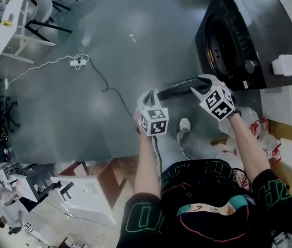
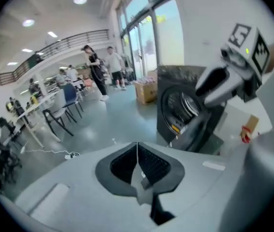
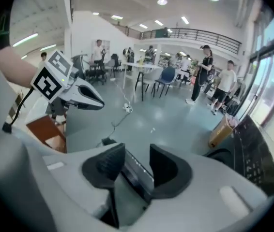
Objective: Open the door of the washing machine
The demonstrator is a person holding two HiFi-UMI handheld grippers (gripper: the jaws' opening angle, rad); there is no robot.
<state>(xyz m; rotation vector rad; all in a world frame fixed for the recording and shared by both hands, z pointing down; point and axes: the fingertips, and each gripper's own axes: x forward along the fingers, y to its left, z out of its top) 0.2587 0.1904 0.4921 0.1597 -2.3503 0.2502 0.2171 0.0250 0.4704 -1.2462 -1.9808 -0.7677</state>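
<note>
**Mia:** Where is the washing machine?

**Tom:** The black washing machine (image 1: pixel 254 30) stands at the top right of the head view. Its door (image 1: pixel 182 88) is already swung out from the front. You can see the round opening (image 1: pixel 217 44) behind it.

**Mia:** Is the right gripper holding the door?

**Tom:** I don't think so. The right gripper (image 1: pixel 201 87) has its jaws apart. In the right gripper view a dark edge shows low down in the gap between the pads, and I think that is the door. In the left gripper view the right gripper hangs just above the door. So it looks like nothing is being squeezed.

**Mia:** And the other one?

**Tom:** The left gripper (image 1: pixel 148 101) has its jaws pressed flat together with nothing in them. It sits to the left of the door's end, near it but not touching.

**Mia:** What would the door feel like?

**Tom:** Hard and stiff, I guess. It won't bend, it only swings on its hinge. It looks smooth and shiny, so the pads could slip. The best place to hold it is the free edge, far from the hinge, with one pad on each side.

**Mia:** Is the job done?

**Tom:** It looks done to me, since the door is open.
</note>
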